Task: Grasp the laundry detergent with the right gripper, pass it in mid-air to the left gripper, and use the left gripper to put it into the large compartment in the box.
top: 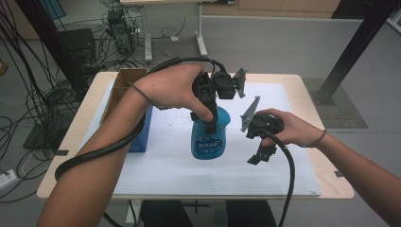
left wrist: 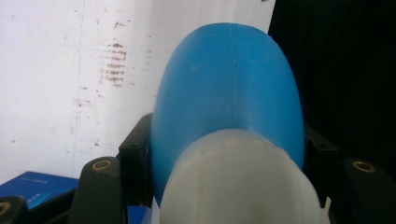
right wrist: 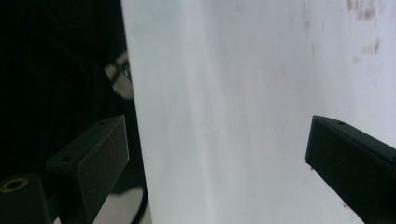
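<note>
- the left gripper [top: 210,120] comes down from above onto a blue bottle [top: 209,137] that stands upright near the middle of the white sheet [top: 170,165] covering the surface [top: 326,175].
- its fingers [left wrist: 135,158] are clamped on the bottle, one on each side of the blue body just below the pale, translucent neck (seen close up in the left gripper view, the bottle [left wrist: 229,107] sits squarely between them).
- the person's left hand [top: 172,87] wraps the gripper's body from above, and its cable loops back along the forearm.
- the right gripper [top: 262,153] sits just to the right of the bottle, apart from it, pointing down toward the sheet.
- its fingers [right wrist: 98,154] stand wide, with nothing between them; in the right gripper view only bare white sheet lies in the gap, and they touch nothing.
- the right hand [top: 288,127] holds that gripper low over the sheet.
- a blue box [top: 142,132] lies at the left edge of the sheet, with an open cardboard box [top: 124,82] behind it (both well clear of either gripper).
</note>
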Demonstrator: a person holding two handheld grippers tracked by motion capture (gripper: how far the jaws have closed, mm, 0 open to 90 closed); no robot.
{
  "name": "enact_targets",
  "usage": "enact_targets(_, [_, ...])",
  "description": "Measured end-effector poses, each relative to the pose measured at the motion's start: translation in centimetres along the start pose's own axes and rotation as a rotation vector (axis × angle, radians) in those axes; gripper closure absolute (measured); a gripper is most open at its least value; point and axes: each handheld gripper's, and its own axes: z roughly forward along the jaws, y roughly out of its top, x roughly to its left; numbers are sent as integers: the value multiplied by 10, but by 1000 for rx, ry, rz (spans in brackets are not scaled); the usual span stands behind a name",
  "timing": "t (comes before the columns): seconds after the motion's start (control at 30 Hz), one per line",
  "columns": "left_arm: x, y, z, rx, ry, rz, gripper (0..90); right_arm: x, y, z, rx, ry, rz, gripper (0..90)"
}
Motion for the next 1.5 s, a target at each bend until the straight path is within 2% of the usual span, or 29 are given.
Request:
enact_targets(0.03, [0, 0, 0, 4, 2, 0, 376, 0, -1, 0, 35, -5, 28, 61])
enact_targets(0.1, [-1, -1, 0, 1, 10, 2, 376, -2, -4, 0, 54, -12, 38, 61])
enact_targets(0.27, [-2, -1, 1, -3, 17, -21, 377, -4, -9, 1, 74, -30, 59, 59])
enact_targets(0.33, [-2, 0, 2, -1, 20, -42, 377, -4, -11, 2, 79, -34, 69, 59])
enact_targets(0.43, [-2, 1, 4, 10, 31, -93, 377, -5, -13, 3, 85, -41, 83, 59])
enact_targets(0.5, [-2, 2, 4, 11, 38, -146, 377, -6, -16, 5, 83, -41, 99, 60])
enact_targets(0.57, [-1, 2, 3, -11, 53, -202, 377, -8, -20, 7, 81, -44, 111, 60])
enact_targets(0.7, [1, 2, 1, -35, 70, -281, 377, -11, -27, 10, 82, -46, 137, 60])
enact_targets(0.83, [3, 2, -1, -61, 75, -334, 377, -13, -32, 10, 76, -52, 159, 60])
enact_targets(1.0, [4, 6, -3, -68, 94, -363, 377, -16, -37, 10, 64, -54, 177, 61])
enact_targets(1.2, [9, 5, -9, -64, 95, -397, 377, -16, -41, 14, 60, -60, 185, 58])
enact_targets(1.33, [16, 0, -17, -66, 101, -430, 376, -17, -43, 16, 56, -65, 187, 54])
enact_targets(1.5, [27, -7, -34, -99, 113, -479, 376, -18, -44, 17, 63, -79, 202, 52])
